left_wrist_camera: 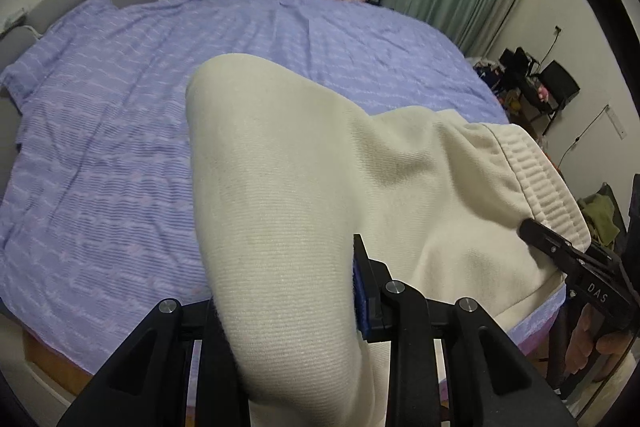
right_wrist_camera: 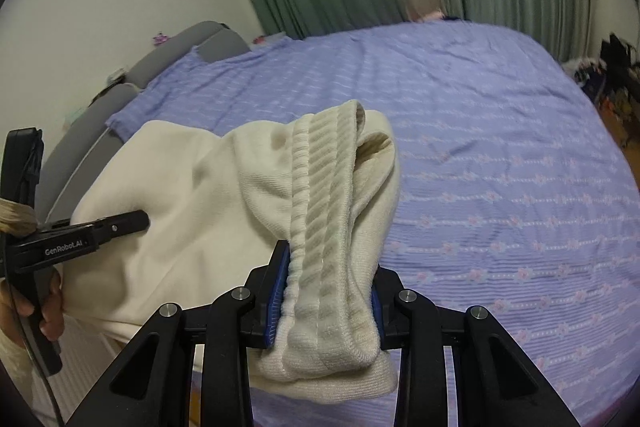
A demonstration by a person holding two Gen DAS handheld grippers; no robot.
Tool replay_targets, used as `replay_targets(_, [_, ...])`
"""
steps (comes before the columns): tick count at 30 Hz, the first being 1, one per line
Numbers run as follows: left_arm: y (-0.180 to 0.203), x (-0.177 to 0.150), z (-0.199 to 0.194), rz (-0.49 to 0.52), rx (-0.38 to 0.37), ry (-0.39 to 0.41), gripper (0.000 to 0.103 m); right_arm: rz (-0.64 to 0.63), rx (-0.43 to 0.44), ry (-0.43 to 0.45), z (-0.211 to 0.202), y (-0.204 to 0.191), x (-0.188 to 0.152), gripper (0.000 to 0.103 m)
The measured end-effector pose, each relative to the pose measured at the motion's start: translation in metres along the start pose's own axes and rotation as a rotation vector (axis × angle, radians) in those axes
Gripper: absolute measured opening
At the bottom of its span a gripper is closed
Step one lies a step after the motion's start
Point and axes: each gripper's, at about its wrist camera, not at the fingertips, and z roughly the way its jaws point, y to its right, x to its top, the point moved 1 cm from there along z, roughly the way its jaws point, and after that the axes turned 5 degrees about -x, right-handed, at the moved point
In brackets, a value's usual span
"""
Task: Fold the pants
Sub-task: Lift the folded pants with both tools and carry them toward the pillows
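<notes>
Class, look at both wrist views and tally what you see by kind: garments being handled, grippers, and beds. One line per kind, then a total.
Garments: 1, the cream pants
Grippers: 2, the left gripper and the right gripper, each shut on the pants
Beds: 1, the bed under a purple sheet
Total: 4

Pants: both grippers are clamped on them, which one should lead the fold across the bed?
Right, probably. The right gripper pinches the ribbed waistband, a firm edge; the left gripper holds plain fabric of the cream pants.
</notes>
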Motion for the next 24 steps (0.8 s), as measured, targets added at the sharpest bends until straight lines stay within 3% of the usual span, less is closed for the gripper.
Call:
replay_targets(6, [-0.047, -0.004, -0.045, 0.031, -0.052, 0.048, 0.029, -0.010, -0.058, 0.060, -0.027, -0.069, -0.010, 0.034])
replay_targets(9, [-0.068, -0.007, -0.068, 0.118, -0.063, 0.058, 0.029, 0.033, -0.092, 0.083, -0.037, -0.107, -0.019, 0.034])
replay_targets(15, [-0.099, -0.006, -0.095, 0.158, -0.082, 0.055, 0.029, 0.067, -0.124, 0.093, -0.048, -0.165, -0.027, 0.034])
replay_targets(24, [-0.139, -0.013, -0.122, 0.079, -0.051, 0.107, 0.029, -0.024, -0.072, 0.105, -0.040, -0.204, -0.014, 0.034])
